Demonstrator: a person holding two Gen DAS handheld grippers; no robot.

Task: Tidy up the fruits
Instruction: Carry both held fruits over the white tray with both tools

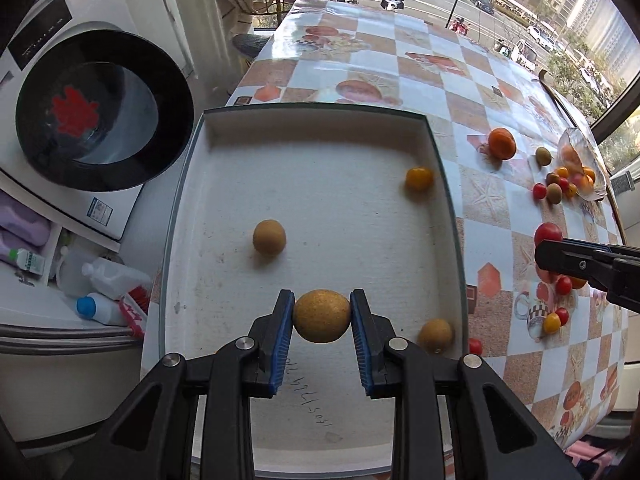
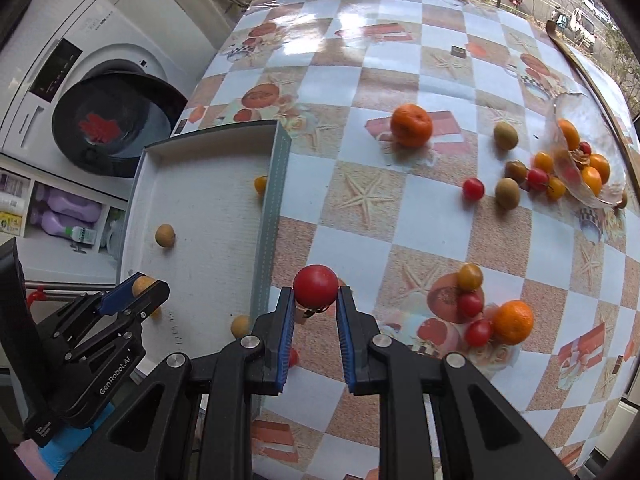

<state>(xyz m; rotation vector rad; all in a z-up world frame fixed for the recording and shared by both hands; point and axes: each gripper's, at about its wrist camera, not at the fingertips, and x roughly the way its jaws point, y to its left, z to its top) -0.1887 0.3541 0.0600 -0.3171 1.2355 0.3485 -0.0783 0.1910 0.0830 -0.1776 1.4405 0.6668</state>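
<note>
The left tongs, clamped on a tan fruit, hang right over the white tray, while the right tongs, clamped on a red tomato, hover above the bench just beside the tray's right wall.

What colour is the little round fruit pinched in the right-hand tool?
Red: the tomato, best seen in the right wrist view.
</note>
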